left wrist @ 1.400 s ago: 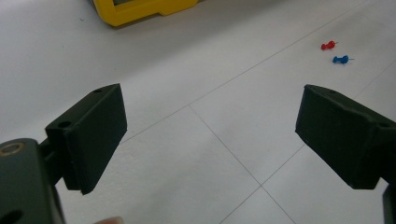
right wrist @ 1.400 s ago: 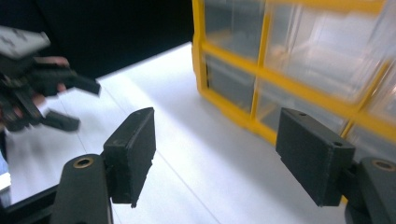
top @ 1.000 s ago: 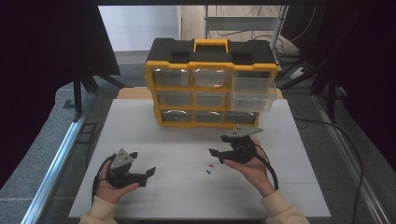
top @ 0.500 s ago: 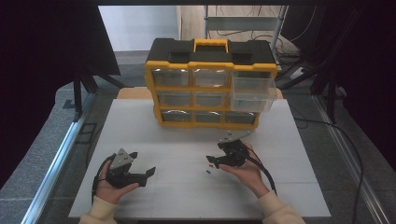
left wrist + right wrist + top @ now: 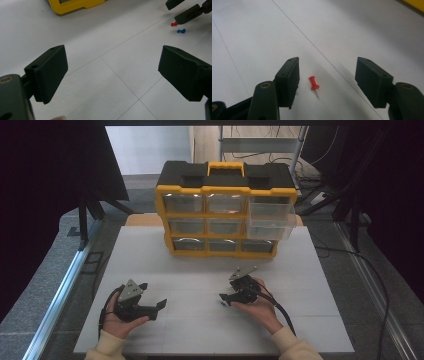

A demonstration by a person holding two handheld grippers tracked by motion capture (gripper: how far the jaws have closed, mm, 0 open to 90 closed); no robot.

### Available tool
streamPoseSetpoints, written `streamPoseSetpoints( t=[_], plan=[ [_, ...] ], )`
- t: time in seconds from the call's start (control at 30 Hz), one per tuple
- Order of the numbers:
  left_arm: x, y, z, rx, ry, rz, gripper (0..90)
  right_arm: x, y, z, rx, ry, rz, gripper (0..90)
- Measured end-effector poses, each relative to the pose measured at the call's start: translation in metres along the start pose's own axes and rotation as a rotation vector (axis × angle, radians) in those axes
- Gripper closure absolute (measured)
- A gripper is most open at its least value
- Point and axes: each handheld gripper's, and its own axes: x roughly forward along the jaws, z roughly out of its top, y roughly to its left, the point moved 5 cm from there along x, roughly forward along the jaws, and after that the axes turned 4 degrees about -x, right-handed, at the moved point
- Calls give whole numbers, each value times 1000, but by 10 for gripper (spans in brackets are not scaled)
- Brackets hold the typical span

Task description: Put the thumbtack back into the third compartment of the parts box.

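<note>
A red push pin (image 5: 314,85) lies on the white table between the jaws of my right gripper (image 5: 329,67), touching neither pad. Those jaws have just been closing and still stand apart around the pin. From above, my right gripper (image 5: 226,297) is low over the table at centre right, with a blue push pin (image 5: 220,303) by its tips. My left gripper (image 5: 157,310) rests at the front left. Its jaws stand wide, and the left gripper (image 5: 113,57) holds nothing. Far off in that view lie the red pin (image 5: 173,24) and the blue pin (image 5: 181,31).
A yellow and black drawer organizer (image 5: 225,212) stands at the back of the white table (image 5: 200,270), its upper right drawer (image 5: 270,215) pulled out. A cable (image 5: 280,312) trails from the right gripper. Dark stands and floor cables surround the table.
My right gripper has come down and toward the front of the table, over the pins, with its jaws narrower. The left gripper has stayed put.
</note>
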Motion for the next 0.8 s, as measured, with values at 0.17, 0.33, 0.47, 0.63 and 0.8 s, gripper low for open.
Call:
streamPoseSetpoints(
  t=[0.17, 0.33, 0.47, 0.63, 0.8],
  plan=[
    [0, -1, 0, 5, 1, -2, 92, 4, 0, -3, -21, 27, 10, 457],
    [0, -1, 0, 3, 0, -1, 92, 5, 2, -4, -64, 57, -11, 544],
    [-1, -2, 1, 6, -6, -2, 92, 2, 3, -4, -70, 72, -13, 704],
    [0, -2, 1, 7, -1, -3, 92, 1, 6, -4, -88, 99, -13, 825],
    [-1, -1, 1, 4, -5, -2, 92, 1, 2, -5, -45, 82, 27, 830]
  ],
)
